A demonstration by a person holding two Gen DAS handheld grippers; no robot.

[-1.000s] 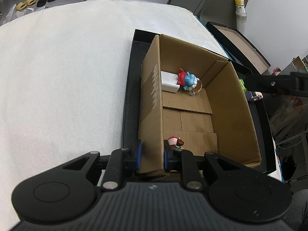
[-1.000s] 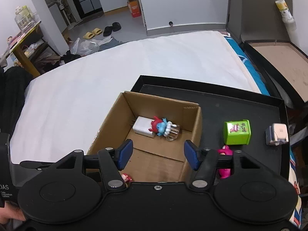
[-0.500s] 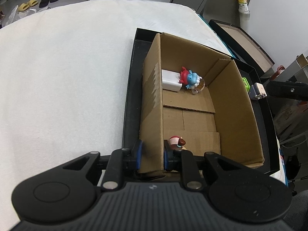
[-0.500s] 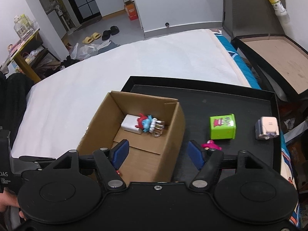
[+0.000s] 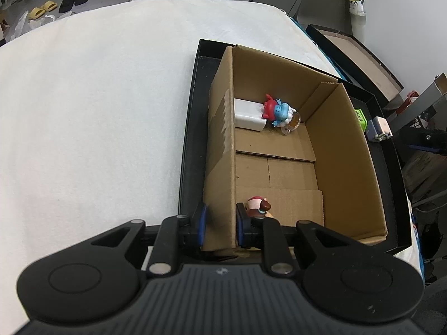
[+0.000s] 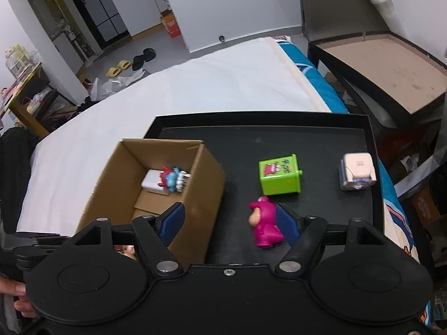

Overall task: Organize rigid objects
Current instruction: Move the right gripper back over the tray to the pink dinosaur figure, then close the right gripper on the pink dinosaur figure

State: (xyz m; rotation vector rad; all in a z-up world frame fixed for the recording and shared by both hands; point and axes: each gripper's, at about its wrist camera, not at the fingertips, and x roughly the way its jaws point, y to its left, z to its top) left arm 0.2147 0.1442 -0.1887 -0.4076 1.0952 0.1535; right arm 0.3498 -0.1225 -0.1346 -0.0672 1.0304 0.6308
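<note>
An open cardboard box [image 5: 343, 150] [image 6: 198, 195] stands on a black tray [image 6: 307, 139]. My left gripper [image 5: 219, 219] is shut on the box's near left wall. Inside lie a white block [image 5: 247, 114], a blue and red figure [image 5: 279, 111] [image 6: 171, 180] and a small figure with a pink cap [image 5: 258, 205]. My right gripper [image 6: 229, 219] is open, above the tray to the right of the box. A magenta figure [image 6: 265, 223] lies by its right finger. A green cube [image 6: 279, 174] and a white gadget [image 6: 356, 170] sit beyond.
The tray rests on a white bed [image 5: 97, 97]. A black-framed board [image 6: 391, 64] stands past the bed's right edge. Shoes [image 6: 134, 61] lie on the floor far behind.
My right gripper has moved to the right, from over the box to over the tray near the magenta figure. My left gripper keeps its hold on the box wall.
</note>
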